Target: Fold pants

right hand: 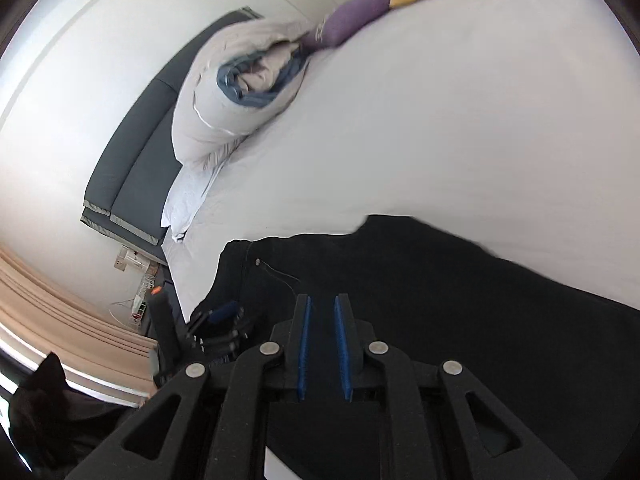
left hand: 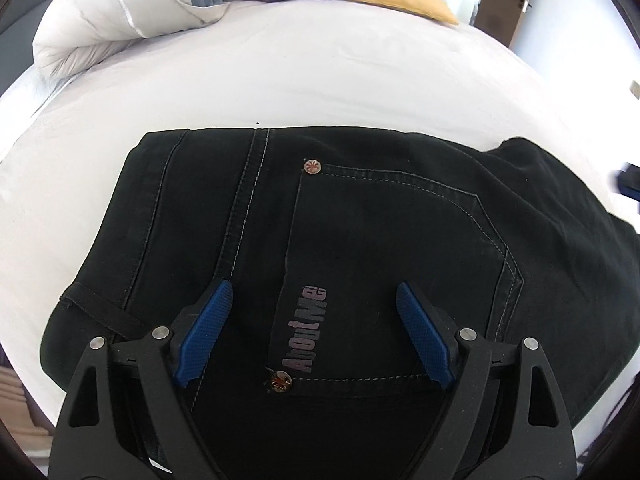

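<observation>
Pants [left hand: 360,240] lie folded on bed [left hand: 280,80]. Left gripper [left hand: 316,296] gapes wide, empty, above pocket. Right gripper [right hand: 322,308] nearly closed, holding nothing. Likely final tidy: press flat.

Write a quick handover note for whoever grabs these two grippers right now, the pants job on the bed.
Left gripper: open, empty, over the back pocket of the black pants.
Right gripper: jaws nearly together, a narrow gap shows, nothing visibly between them, above the pants.
Pants lie on the white bed sheet, already folded into a compact stack, pocket side up.
Left: check the right-hand edge, which looks rumpled; smooth or fold once more if needed.
</observation>
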### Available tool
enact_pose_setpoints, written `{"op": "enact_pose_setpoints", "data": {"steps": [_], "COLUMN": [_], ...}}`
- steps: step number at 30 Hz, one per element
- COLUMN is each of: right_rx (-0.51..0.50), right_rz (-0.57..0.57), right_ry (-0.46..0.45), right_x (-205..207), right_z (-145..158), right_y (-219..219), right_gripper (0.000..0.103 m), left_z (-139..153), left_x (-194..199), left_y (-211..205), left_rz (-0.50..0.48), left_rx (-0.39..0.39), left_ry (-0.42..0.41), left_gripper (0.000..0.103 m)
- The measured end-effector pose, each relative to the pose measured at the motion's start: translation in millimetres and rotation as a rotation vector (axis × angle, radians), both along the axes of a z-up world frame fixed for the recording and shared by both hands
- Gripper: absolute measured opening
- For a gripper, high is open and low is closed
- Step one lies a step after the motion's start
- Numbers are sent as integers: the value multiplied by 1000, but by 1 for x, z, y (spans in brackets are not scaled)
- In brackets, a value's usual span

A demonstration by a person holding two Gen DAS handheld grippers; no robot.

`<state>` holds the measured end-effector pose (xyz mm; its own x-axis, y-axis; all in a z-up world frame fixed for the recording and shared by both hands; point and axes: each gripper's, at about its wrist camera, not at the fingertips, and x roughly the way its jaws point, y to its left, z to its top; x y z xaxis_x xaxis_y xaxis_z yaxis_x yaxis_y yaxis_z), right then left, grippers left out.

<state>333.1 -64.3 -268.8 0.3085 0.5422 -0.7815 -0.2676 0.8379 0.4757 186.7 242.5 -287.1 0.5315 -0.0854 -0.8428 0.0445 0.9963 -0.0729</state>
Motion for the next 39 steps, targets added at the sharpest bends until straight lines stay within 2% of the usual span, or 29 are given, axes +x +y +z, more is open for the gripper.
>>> {"op": "enact_pose_setpoints", "data": {"steps": [3, 6, 8, 9, 11, 13, 15, 16, 18, 20, 22, 24, 25, 26, 27, 30, 33, 36, 38, 39], "right_rx": [42, 17, -4, 23, 57, 0, -42, -19, 80, 97, 115, 80, 50, 73, 99, 64, 50, -53, -157, -160], "right_rz": [41, -4, -72, -120, -210, -292, -374, -398, -374, -271, -176, -167, -211, -265, -309, -429, -547, -707, -837, -867], "right_ry": [60, 121, 127, 133, 89, 32, -5, -18, -57, -51, -28, -5, 24, 55, 66, -4, -73, -182, -225, -244], "right_x": [19, 36, 45, 50, 54, 58, 58, 51, 26, 7, -9, -21, -24, -26, -30, -56, -100, -153, -181, -192], "right_z": [-37, -77, -96, -102, -94, -82, -65, -52, -27, -18, -29, -47, -60, -70, -73, -55, -29, 9, 33, 44], "right_y": [45, 62, 48, 32, 0, -31, -59, -73, -86, -72, -49, -44, -52, -70, -90, -158, -237, -306, -330, -335], "right_gripper": [15, 15, 0, 0, 0, 0, 1, 7, 9, 21, 35, 36, 35, 11, 2, 0, 0, 0, 0, 2], "left_z": [-2, -9, -12, -13, -11, -12, -18, -19, -13, -10, -9, -8, -8, -9, -8, -6, -6, -4, -1, 3], "left_x": [4, 7, 5, 4, -7, -9, -27, -28, -35, -36, -36, -35, -34, -26, -25, -19, -16, -11, -5, -2], "left_y": [-5, -3, 4, 6, 3, 2, 14, 14, 9, 1, 0, 0, -1, -5, -5, -8, -10, -13, -15, -17], "left_rz": [14, 7, -4, -6, -7, -7, -6, -3, 0, 5, 10, 13, 12, 9, 8, 10, 14, 19, 26, 29], "left_rx": [3, -9, -18, -23, -31, -23, -11, -6, 2, 9, 18, 24, 27, 30, 32, 37, 43, 52, 57, 71], "left_ry": [-2, -2, -5, -7, -15, -21, -23, -24, -26, -25, -17, -7, 0, 9, 16, 33, 39, 57, 83, 97], "left_gripper": [85, 85, 85, 85, 85, 85, 85, 85, 85, 85, 85, 85, 85, 85, 85, 85, 85, 85, 85, 85]}}
